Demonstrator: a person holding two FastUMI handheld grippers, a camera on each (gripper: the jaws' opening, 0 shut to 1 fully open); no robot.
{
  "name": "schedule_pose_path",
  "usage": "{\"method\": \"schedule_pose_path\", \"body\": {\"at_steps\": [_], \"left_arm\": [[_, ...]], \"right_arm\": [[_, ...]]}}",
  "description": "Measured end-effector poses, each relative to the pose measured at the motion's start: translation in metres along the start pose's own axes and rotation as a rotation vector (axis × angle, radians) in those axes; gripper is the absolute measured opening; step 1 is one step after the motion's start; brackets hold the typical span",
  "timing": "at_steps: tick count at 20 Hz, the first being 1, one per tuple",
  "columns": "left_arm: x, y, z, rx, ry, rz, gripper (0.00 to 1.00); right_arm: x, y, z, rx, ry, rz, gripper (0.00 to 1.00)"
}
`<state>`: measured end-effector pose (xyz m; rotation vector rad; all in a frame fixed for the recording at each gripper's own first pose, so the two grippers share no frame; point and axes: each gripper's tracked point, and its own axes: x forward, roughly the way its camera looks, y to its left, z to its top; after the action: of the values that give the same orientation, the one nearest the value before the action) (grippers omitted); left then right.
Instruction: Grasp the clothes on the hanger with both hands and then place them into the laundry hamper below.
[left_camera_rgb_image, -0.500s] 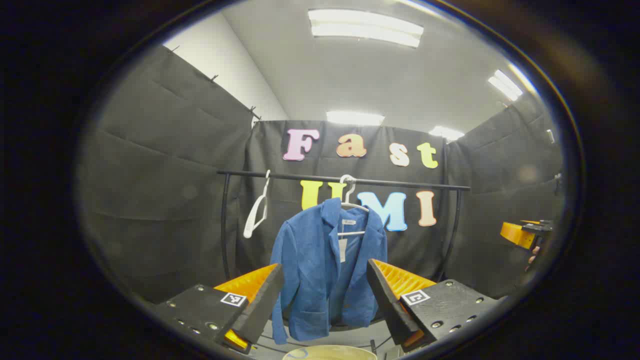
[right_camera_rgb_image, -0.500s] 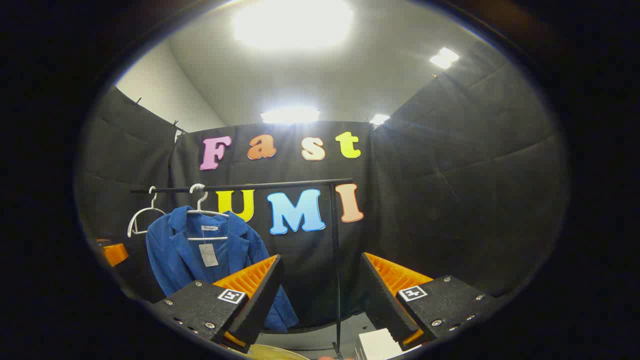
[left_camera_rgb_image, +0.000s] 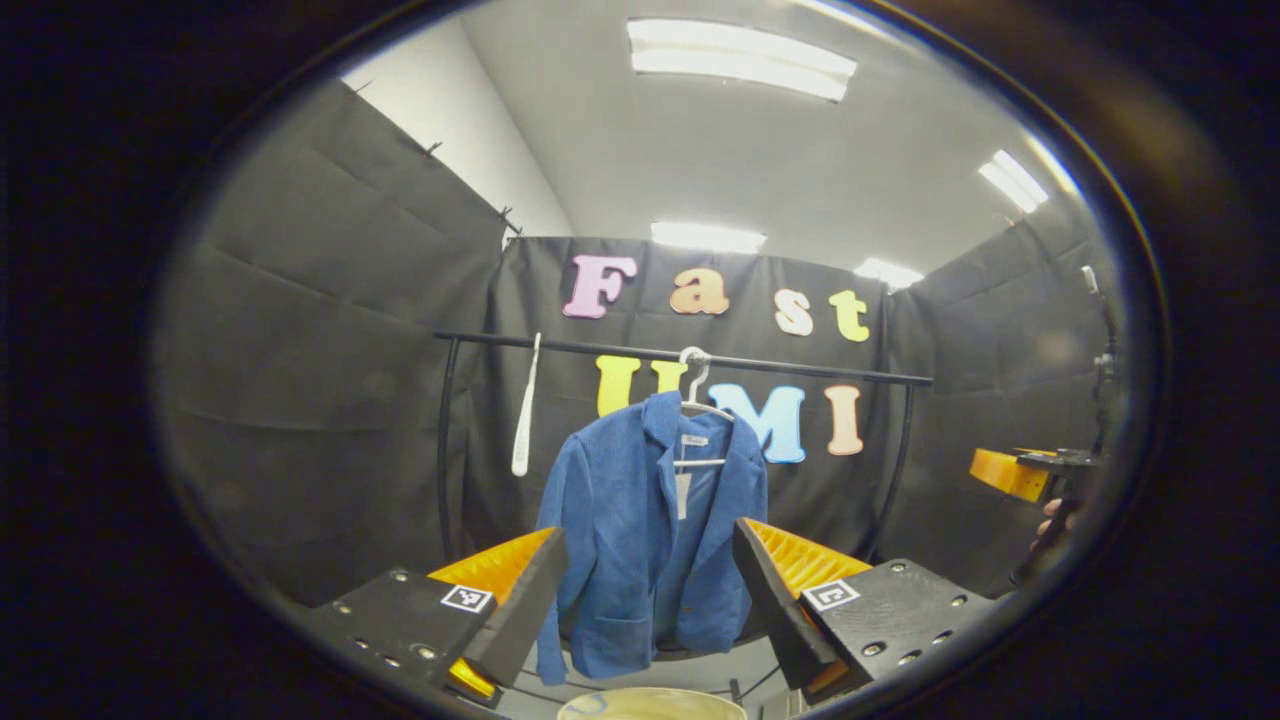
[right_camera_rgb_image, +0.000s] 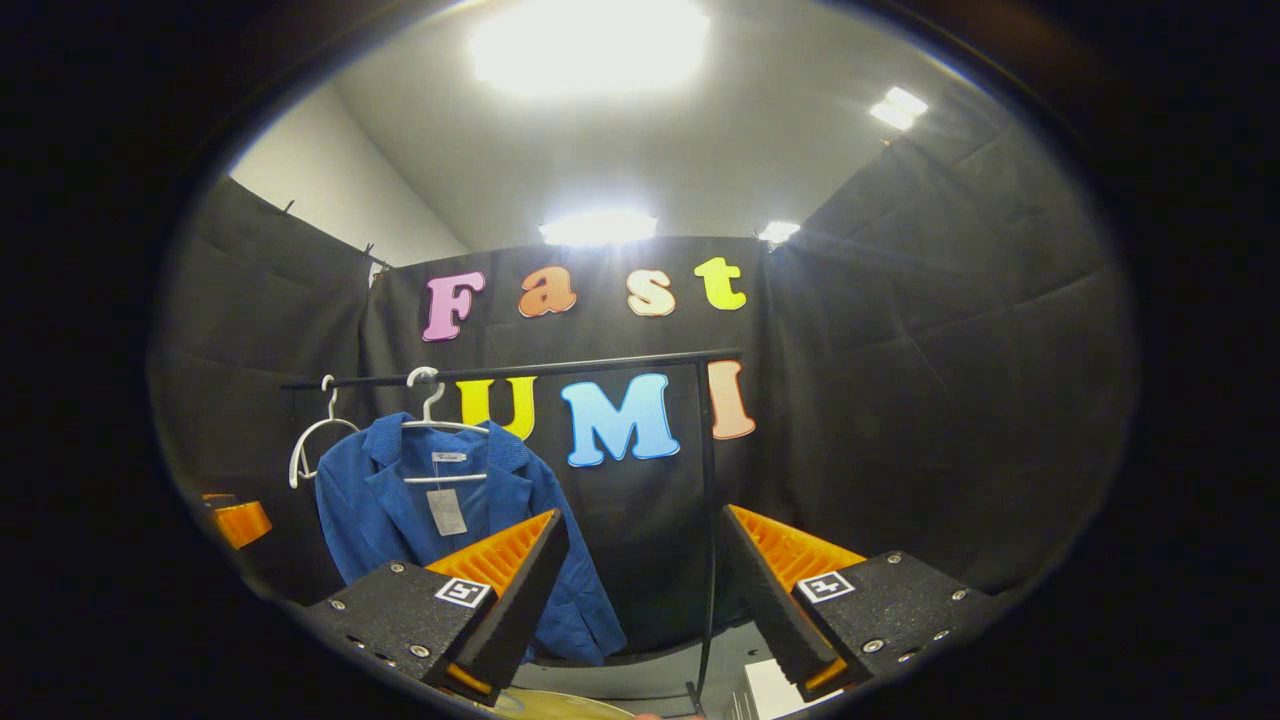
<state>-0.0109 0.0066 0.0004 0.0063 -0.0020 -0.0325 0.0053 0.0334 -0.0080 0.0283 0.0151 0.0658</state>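
A blue jacket (left_camera_rgb_image: 645, 530) hangs on a white hanger (left_camera_rgb_image: 697, 400) from a black rail (left_camera_rgb_image: 690, 357). It lies straight ahead of my left gripper (left_camera_rgb_image: 650, 590), which stands open and well short of the cloth. In the right gripper view the same jacket (right_camera_rgb_image: 420, 510) hangs at lower left, behind the left finger of my open right gripper (right_camera_rgb_image: 640, 590). The rim of a pale hamper (left_camera_rgb_image: 650, 703) peeks in below the jacket. The right gripper (left_camera_rgb_image: 1020, 472), held by a hand, appears far right in the left gripper view. The left gripper (right_camera_rgb_image: 235, 520) shows at the left edge of the right gripper view.
An empty white hanger (left_camera_rgb_image: 524, 420) hangs on the rail left of the jacket. The rail's black upright (right_camera_rgb_image: 708, 520) stands just ahead of my right gripper. A white box (right_camera_rgb_image: 770, 690) sits low on the floor near it. Black cloth walls close in on all sides.
Both views have shifted a little; the jacket sits slightly further right in the right gripper view. The empty hanger has swung edge-on in the left gripper view. Both grippers stay open.
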Motion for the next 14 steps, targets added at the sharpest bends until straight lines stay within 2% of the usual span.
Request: {"method": "schedule_pose_path", "body": {"at_steps": [1,3,4,5,6,8,9,10,13,14], "left_arm": [[0.001,-0.001,-0.001,0.016,-0.001,0.000,1.00],[0.005,-0.006,0.000,0.031,0.003,-0.003,1.00],[0.005,-0.007,-0.003,0.033,0.005,-0.007,0.96],[0.005,-0.009,-0.005,0.032,0.008,-0.011,1.00],[0.003,-0.010,-0.007,0.028,0.012,-0.015,0.95],[0.001,-0.008,-0.013,0.015,0.023,-0.017,0.95],[0.000,-0.006,-0.015,0.006,0.028,-0.015,1.00],[0.000,-0.005,-0.019,-0.006,0.033,-0.012,0.96],[0.002,-0.002,-0.028,-0.042,0.049,-0.002,0.95],[0.003,-0.001,-0.030,-0.050,0.053,-0.002,1.00]], "right_arm": [[-0.001,0.001,-0.001,0.001,0.002,0.002,0.92],[-0.001,0.001,-0.004,-0.001,0.007,0.001,0.95],[-0.001,0.002,-0.006,-0.003,0.012,0.001,0.95],[-0.002,0.002,-0.007,-0.005,0.016,0.000,0.95],[-0.003,0.002,-0.007,-0.007,0.019,-0.002,0.95],[-0.004,0.001,-0.009,-0.008,0.024,-0.005,0.95],[-0.005,0.002,-0.010,-0.011,0.026,-0.005,0.95],[-0.006,0.002,-0.010,-0.016,0.029,-0.006,0.95],[-0.008,0.003,-0.009,-0.021,0.036,-0.003,0.95],[-0.007,0.004,-0.008,-0.022,0.040,0.001,0.95]]}}
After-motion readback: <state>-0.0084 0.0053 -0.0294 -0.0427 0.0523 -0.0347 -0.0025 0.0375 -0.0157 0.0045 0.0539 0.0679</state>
